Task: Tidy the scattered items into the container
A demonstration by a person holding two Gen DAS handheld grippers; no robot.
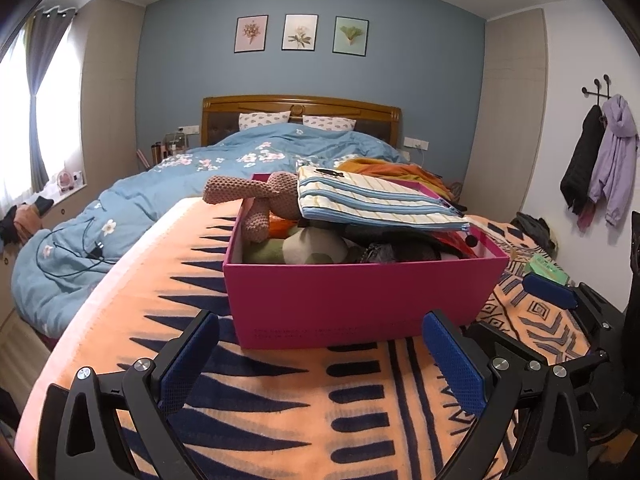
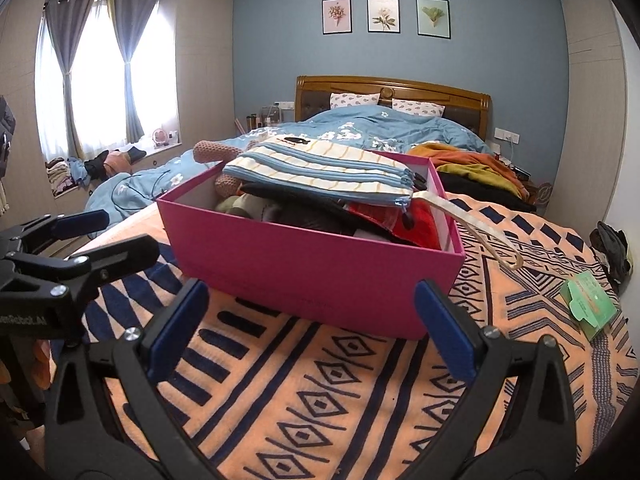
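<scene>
Looking along the left gripper point(image 1: 320, 360): fingers spread wide, empty, low over the blanket point(image 1: 280, 420). Pink box point(image 1: 360, 300) straight ahead, piled full, striped pouch point(image 1: 376, 200) on top. Green packet point(image 1: 548, 268) well off to the right, past the right gripper's fingers point(image 1: 552, 292).

Looking along the right gripper point(image 2: 316, 328): fingers equally wide, empty. Box point(image 2: 320, 272) dead ahead. Packet point(image 2: 592, 304) loose on the blanket point(image 2: 320, 400), ahead-right, long axis slanting away; likely the right gripper's to fetch, being nearer.

Matt pink cardboard box point(image 1: 360, 296); crochet yarn toy point(image 1: 256, 196); striped cloth pouch point(image 1: 376, 200); fuzzy woven blanket point(image 2: 320, 392).
</scene>
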